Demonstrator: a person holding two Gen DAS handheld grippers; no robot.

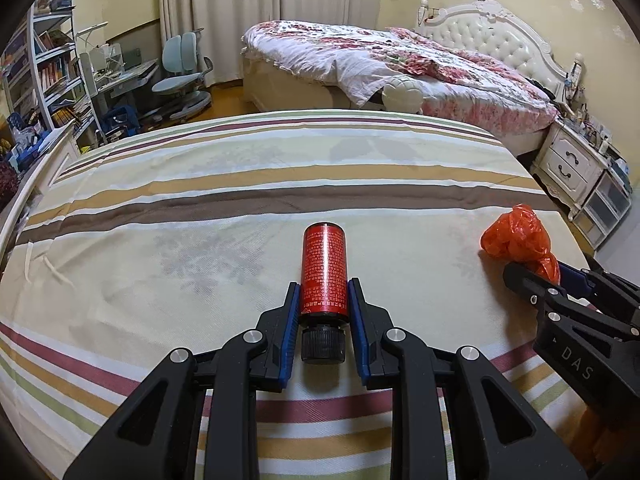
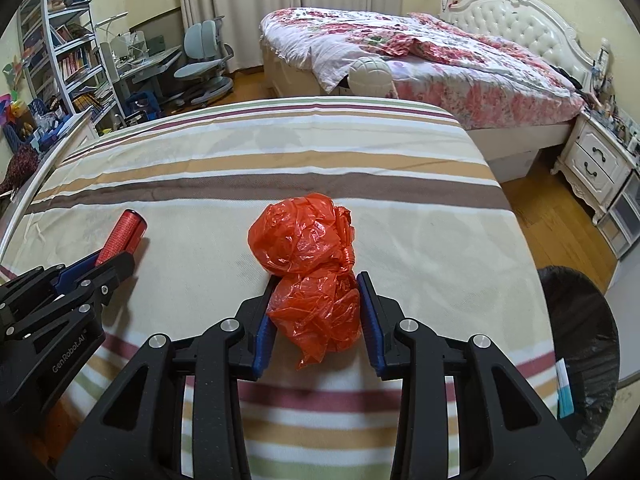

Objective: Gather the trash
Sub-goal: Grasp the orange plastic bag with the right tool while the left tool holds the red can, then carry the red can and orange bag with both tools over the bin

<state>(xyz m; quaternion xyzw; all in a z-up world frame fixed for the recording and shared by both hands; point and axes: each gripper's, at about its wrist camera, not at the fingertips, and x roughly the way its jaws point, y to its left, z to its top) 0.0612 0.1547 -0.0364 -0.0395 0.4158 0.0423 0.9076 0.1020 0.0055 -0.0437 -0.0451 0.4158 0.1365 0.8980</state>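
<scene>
Left wrist view: the left hand-held gripper [image 1: 323, 300] is pinched on a red bottle [image 1: 324, 270], its blue pads pressing the lower part of the labelled body from both sides. The bottle points toward twelve o'clock, black screw cap [image 1: 323, 342] nearest the camera, its far end over a striped cloth [image 1: 200, 208] that covers the desk. At three o'clock the right hand-held gripper [image 1: 536, 270] enters from the frame edge, closed on a crumpled orange plastic bag [image 1: 516, 236].

Right wrist view: the right hand-held gripper [image 2: 318, 304] squeezes the orange plastic bag [image 2: 308, 248] at its lower lobe, both blue pads pressed into the film; the upper lobe bulges free toward twelve o'clock over the striped cloth [image 2: 400, 216]. At nine o'clock the left hand-held gripper [image 2: 114, 262] holds the red bottle [image 2: 122, 234], which slants toward one o'clock. At four o'clock, off the edge of the desk, stands a bin lined with a black bag [image 2: 580, 320], with a white and blue scrap [image 2: 564, 390] at its near rim.

Background, both views: a bed [image 2: 420, 52] with a floral cover at one o'clock, a white nightstand [image 2: 596, 160] at two o'clock, a grey swivel chair [image 2: 204, 60] and bookshelves [image 2: 68, 56] at ten to eleven o'clock.
</scene>
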